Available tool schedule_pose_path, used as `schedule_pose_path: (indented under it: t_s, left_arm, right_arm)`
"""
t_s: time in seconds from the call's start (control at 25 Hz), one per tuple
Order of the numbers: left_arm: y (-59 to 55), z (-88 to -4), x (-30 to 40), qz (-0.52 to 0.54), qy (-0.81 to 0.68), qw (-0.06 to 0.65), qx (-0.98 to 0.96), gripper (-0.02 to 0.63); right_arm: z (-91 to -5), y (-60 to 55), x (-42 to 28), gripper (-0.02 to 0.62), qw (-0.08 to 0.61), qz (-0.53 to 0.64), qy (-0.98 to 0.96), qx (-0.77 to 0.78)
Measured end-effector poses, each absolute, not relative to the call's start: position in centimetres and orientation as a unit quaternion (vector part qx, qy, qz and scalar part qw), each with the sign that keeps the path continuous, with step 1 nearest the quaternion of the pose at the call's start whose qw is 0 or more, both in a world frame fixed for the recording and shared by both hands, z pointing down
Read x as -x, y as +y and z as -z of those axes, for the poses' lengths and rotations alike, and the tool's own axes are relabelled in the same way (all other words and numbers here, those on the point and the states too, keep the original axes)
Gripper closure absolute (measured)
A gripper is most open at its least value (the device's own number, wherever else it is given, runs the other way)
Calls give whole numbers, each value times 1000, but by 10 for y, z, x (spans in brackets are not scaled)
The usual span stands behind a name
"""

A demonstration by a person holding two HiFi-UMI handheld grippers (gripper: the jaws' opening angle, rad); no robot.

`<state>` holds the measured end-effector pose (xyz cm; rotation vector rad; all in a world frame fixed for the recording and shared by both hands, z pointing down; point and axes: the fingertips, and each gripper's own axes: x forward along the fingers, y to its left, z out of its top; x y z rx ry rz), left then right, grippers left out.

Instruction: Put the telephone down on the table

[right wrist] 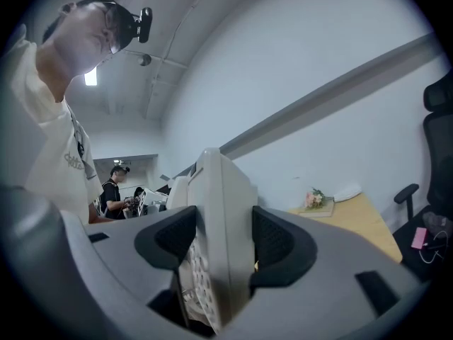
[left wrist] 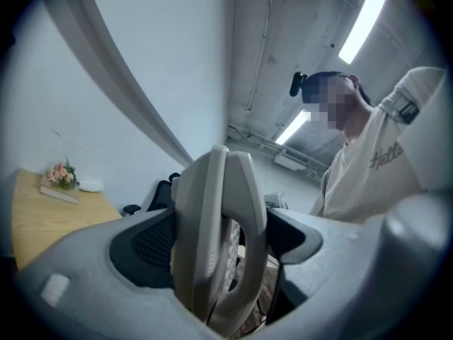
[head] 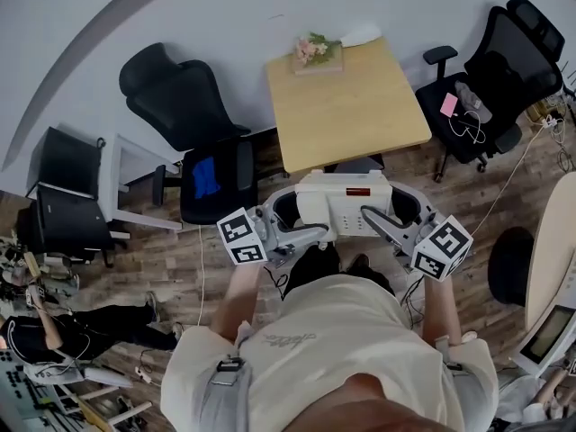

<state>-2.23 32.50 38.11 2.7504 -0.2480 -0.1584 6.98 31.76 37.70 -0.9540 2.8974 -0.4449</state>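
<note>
1. Just ahead of the person's chest, the off-white plastic telephone (head: 344, 203) is held in the air between both grippers. It is short of the table (head: 351, 115) and not touching it.
2. My left gripper (head: 301, 221) is clamped on the phone's edge, with its smooth curved shells squeezed between dimpled black pads (left wrist: 152, 243).
3. My right gripper (head: 385, 212) pinches the opposite, flatter edge, where rows of round keys show.
4. Only the head view shows the phone's red display strip.
5. Farther off, the square pale-wood table carries pink flowers (head: 312, 48) at its far edge.
</note>
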Motion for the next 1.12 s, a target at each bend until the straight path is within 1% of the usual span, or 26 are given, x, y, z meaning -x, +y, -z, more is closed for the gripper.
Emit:
schedule_pose_path:
  t_s: [0.32, 0.52, 0.72, 1.12]
  left_arm:
    - [279, -395, 36, 62, -94, 200, -973, 216]
    - [235, -391, 41, 73, -84, 195, -975, 216]
    - [173, -379, 62, 76, -71, 196, -975, 216]
    - [113, -391, 91, 81, -53, 196, -976, 216]
  right_arm:
    - [-391, 270, -56, 354, 15, 162, 938, 305]
    - [-383, 227, -51, 354, 1, 151, 938, 312]
    - [-371, 167, -29, 354, -11, 151, 935, 320]
    - [-383, 111, 0, 354, -9, 155, 928, 339]
